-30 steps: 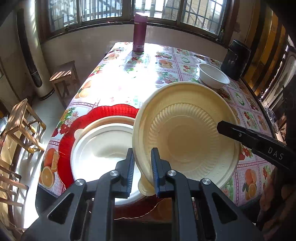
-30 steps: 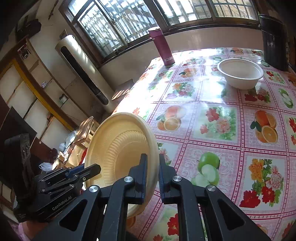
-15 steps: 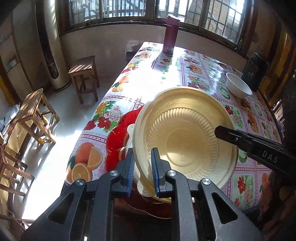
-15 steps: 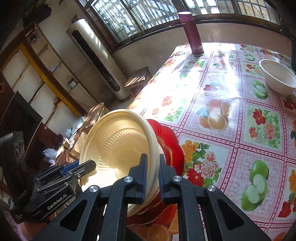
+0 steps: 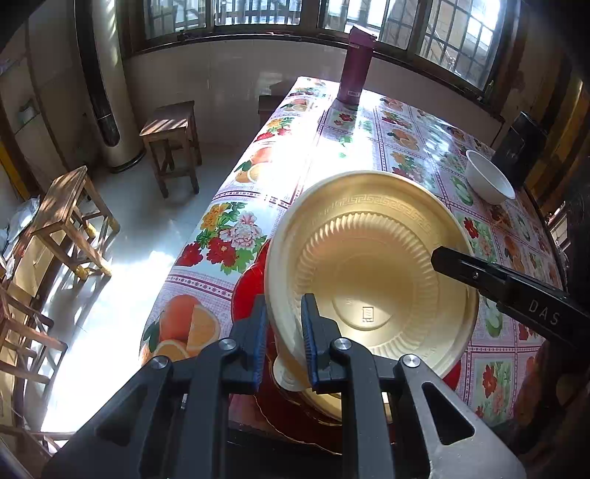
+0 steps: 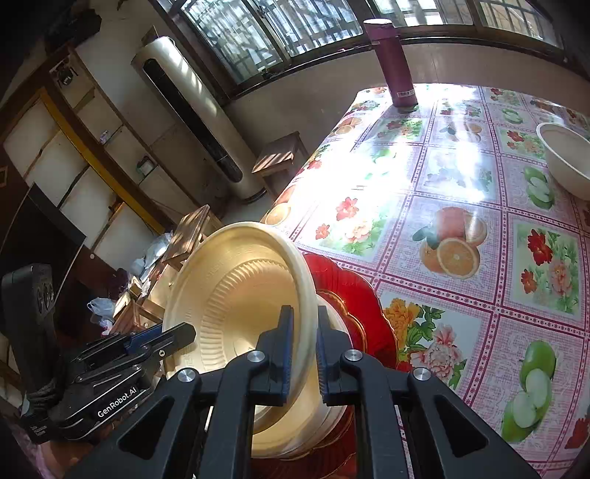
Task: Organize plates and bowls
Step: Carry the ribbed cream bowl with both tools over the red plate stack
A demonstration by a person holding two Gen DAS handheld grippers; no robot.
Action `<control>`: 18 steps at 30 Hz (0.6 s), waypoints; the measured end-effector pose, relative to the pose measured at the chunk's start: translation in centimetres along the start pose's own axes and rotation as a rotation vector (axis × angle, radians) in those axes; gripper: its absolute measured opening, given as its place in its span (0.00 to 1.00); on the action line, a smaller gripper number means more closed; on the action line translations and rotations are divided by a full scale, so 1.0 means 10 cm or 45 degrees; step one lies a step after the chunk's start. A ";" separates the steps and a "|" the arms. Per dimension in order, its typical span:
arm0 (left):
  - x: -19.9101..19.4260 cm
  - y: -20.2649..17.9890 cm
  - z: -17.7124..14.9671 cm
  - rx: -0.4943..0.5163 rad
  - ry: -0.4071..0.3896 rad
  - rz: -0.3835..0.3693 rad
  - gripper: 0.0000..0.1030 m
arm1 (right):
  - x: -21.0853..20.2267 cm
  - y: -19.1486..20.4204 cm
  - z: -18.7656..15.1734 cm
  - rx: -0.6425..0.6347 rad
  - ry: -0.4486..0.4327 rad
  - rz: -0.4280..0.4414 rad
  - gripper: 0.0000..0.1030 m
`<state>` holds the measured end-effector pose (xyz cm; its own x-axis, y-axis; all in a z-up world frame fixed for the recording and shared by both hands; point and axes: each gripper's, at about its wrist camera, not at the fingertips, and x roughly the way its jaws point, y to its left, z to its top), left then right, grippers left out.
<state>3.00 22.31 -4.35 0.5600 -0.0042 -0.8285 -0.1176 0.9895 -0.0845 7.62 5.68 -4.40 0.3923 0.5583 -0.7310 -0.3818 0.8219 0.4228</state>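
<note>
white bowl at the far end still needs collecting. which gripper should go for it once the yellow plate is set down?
Right, probably. The white bowl sits toward the right edge of the table. Both grippers, left and right, clamp the yellow plate over the red plate, so neither is free yet.

I'm looking into a lived-in home dining room. A fruit-and-flower oilcloth (image 5: pixel 372 147) covers the desk at frame centre, wooden stools (image 5: pixel 171 142) stand on the tiled floor at left, a tall standing air conditioner (image 6: pixel 195 114) sits upper left, and barred windows (image 5: pixel 254 14) run along the top.
</note>
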 end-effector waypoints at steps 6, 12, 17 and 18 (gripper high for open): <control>-0.02 -0.04 -0.04 0.016 0.010 0.007 0.15 | 0.03 -0.06 -0.10 0.011 0.030 0.010 0.10; -0.11 -0.05 -0.08 0.018 0.018 -0.019 0.15 | -0.06 -0.11 -0.18 0.027 0.049 0.066 0.14; -0.19 -0.08 -0.10 0.042 0.014 -0.031 0.15 | -0.12 -0.12 -0.20 0.041 0.070 0.104 0.14; -0.19 -0.07 -0.11 0.040 0.018 -0.031 0.15 | -0.10 -0.13 -0.20 0.047 0.082 0.106 0.14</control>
<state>1.07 21.43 -3.30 0.5510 -0.0303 -0.8340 -0.0777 0.9931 -0.0874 6.03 3.80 -5.28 0.3056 0.6176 -0.7247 -0.3796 0.7770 0.5021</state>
